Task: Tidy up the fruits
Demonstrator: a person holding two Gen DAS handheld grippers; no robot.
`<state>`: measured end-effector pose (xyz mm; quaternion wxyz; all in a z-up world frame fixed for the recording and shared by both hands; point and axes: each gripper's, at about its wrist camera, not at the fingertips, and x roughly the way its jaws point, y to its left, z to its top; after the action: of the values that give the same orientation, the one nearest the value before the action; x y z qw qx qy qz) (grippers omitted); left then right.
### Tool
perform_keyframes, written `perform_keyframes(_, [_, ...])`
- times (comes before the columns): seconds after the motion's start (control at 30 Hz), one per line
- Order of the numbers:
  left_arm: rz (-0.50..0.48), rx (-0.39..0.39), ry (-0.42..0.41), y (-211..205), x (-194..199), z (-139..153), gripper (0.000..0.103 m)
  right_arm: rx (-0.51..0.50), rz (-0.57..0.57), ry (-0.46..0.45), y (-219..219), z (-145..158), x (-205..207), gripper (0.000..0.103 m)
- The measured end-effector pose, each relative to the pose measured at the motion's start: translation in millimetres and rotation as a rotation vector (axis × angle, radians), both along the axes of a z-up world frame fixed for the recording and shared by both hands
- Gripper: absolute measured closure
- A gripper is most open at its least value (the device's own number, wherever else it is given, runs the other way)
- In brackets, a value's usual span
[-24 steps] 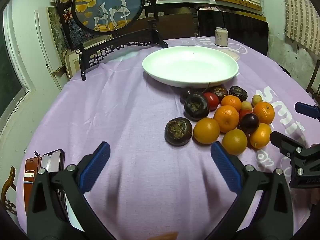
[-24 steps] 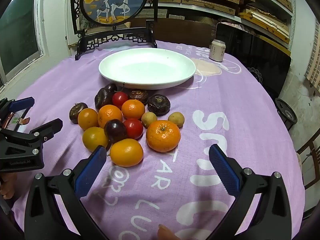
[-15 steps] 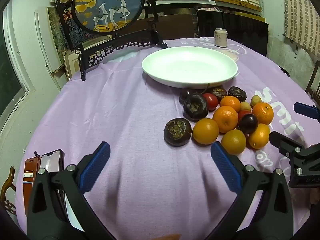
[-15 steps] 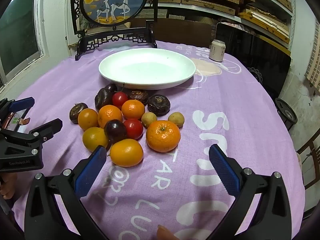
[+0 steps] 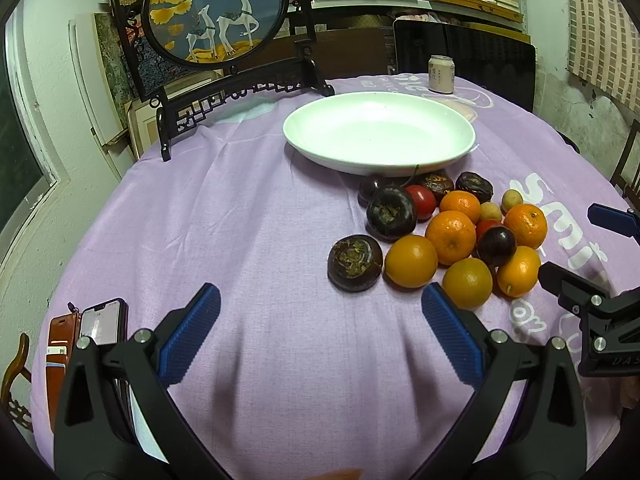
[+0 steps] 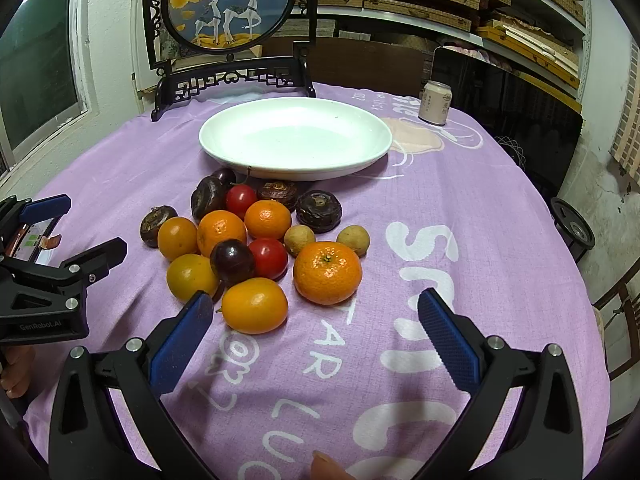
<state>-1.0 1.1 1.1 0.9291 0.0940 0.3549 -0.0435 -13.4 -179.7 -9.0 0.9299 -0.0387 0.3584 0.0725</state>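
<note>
A pile of fruit [image 5: 448,232] lies on the purple cloth just in front of an empty white plate [image 5: 380,132]: several oranges, dark wrinkled fruits, red tomatoes and small tan longans. In the right wrist view the same pile [image 6: 256,240] sits below the plate [image 6: 296,136], with a big orange [image 6: 327,272] nearest. My left gripper [image 5: 320,332] hovers open over bare cloth, left of and nearer than the pile. My right gripper [image 6: 316,332] is open too, just short of the big orange. Nothing is between either pair of fingers.
A framed round deer picture on a black stand [image 5: 218,12] rises behind the plate. A drink can [image 5: 441,74] stands at the far edge. A phone and a brown wallet [image 5: 100,322] lie at the near left. Shelves, a dark panel and chairs ring the table.
Both grippers have stayed open and almost still; the left wrist view has shifted very slightly. No fruit has moved.
</note>
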Motion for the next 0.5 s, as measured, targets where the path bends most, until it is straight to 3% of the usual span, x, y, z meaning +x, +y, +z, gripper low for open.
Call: perform_keyframes(0.5, [-0.002,0.0,0.002,-3.0,-0.2,-3.5,0.002,-0.001,0.0,-0.001,0.2,-0.2,-0.6,0.001])
